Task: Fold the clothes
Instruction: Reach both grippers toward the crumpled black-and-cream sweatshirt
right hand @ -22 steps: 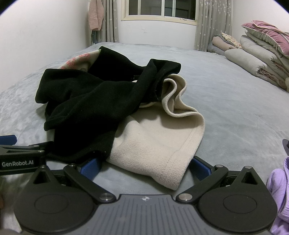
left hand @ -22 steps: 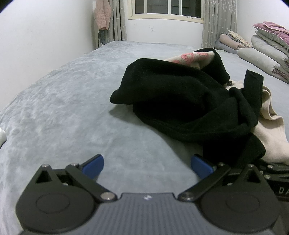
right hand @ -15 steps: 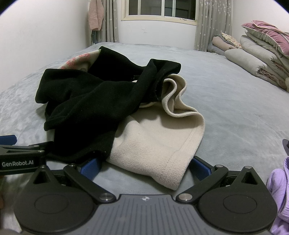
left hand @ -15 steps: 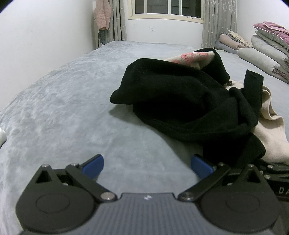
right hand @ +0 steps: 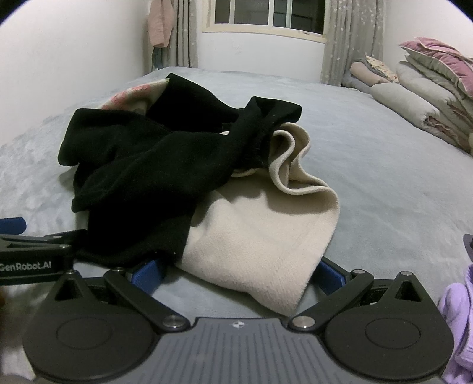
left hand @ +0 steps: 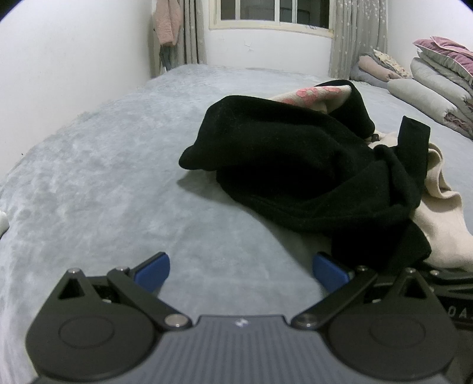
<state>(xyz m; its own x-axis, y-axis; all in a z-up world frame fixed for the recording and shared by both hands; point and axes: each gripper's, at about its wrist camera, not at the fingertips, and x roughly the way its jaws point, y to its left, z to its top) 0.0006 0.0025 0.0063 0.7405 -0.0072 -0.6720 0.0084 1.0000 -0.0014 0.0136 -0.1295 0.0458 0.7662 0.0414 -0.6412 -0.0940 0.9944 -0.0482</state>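
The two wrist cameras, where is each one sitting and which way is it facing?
Left wrist: low over the grey bed, facing the window; open left gripper before bare blanket, black garment ahead-right.
Right wrist: beside it, same heading; open right gripper straddling the cream fleece; left gripper's side visible.
Shared: clothes pile, window, folded quilts.

1. The left wrist view sits low over the bed (left hand: 103,183), facing the window (left hand: 272,14), with the clothes pile (left hand: 295,165) right of centre.
2. The right wrist view faces the same window (right hand: 266,14) from nearer the pile (right hand: 177,177).
3. Both views share pile, bed and window.
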